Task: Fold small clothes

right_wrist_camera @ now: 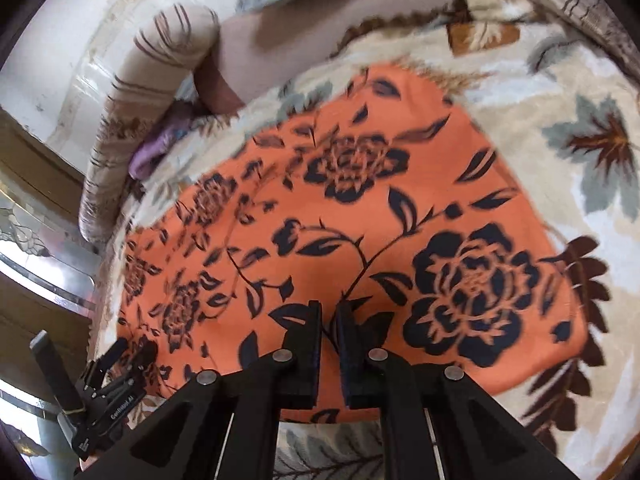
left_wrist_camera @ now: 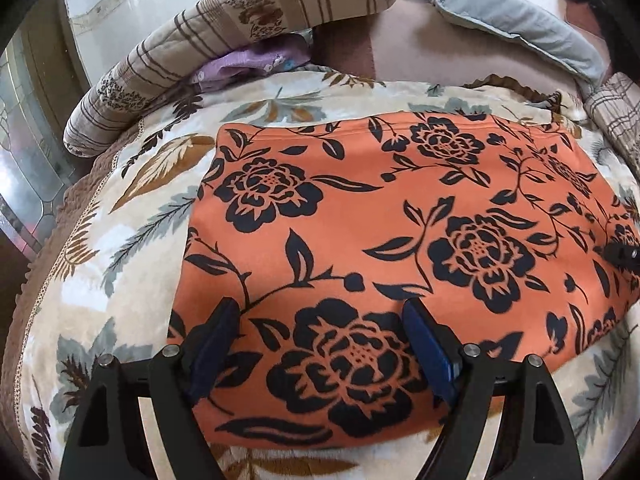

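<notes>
Both your tongs hang over the near hem of the orange floral garment (left_wrist_camera: 360, 216): left gripper (left_wrist_camera: 320, 312) spread wide with cloth below it, right gripper (right_wrist_camera: 329, 308) pressed together and pinching nothing. It lies flat on the leaf-print blanket (left_wrist_camera: 120, 240), long axis running across you, far edge away. Whether either tip touches fabric is unclear, and the right wrist view is blurred.

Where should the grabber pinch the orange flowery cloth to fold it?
Probably at a near corner of the orange cloth, coming from the front edge: it lies flat on the leafy blanket, so only its edges offer something to pinch.
</notes>
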{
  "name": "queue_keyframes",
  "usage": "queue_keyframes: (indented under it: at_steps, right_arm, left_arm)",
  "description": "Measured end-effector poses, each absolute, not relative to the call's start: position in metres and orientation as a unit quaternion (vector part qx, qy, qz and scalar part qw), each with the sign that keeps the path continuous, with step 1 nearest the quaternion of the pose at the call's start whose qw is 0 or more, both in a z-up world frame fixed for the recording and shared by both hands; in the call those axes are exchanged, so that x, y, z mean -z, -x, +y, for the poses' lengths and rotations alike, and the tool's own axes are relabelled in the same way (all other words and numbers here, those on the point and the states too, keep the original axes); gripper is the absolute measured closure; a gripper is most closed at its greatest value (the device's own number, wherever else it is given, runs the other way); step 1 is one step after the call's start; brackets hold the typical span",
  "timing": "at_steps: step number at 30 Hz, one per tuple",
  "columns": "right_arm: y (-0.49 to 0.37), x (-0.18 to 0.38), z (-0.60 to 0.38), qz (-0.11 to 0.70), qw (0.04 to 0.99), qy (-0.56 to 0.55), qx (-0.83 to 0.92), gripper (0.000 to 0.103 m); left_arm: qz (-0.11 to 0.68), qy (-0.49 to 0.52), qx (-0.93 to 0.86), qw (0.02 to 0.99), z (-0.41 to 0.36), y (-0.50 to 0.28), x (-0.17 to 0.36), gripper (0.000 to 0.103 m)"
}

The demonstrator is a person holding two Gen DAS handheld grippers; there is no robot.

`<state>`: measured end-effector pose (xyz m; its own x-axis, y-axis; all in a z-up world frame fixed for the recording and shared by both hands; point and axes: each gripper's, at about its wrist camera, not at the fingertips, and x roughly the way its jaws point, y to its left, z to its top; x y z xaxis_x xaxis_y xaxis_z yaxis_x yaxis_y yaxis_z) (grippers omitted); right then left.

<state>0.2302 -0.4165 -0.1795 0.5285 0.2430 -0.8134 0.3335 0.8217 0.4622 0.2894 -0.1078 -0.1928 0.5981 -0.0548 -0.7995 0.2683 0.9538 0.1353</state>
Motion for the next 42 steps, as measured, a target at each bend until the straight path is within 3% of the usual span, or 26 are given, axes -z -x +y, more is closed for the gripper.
queue_keyframes:
  at_steps: [24, 32, 40, 42]
  right_arm:
    - [-0.211, 0.165, -0.404, 0.473, 0.837, -0.275, 0.003, 0.088]
    - [-0.200, 0.168, -0.414, 0.484, 0.822, -0.299, 0.018, 0.088]
    - [-0.196, 0.172, -0.416, 0.483, 0.813, -0.324, 0.019, 0.078]
    - [-0.196, 0.164, -0.413, 0.467, 0.824, -0.321, 0.013, 0.072]
  left_arm:
    - [0.420, -0.135, 0.081, 0.894, -0.104, -0.264, 0.175, 0.019]
    - [0.462, -0.091, 0.067, 0.880, -0.085, -0.246, 0.180, 0.019]
    - [0.486, -0.079, 0.045, 0.869, -0.067, -0.247, 0.188, 0.019]
    - [0.479, -0.073, 0.045, 0.874, -0.063, -0.249, 0.183, 0.019]
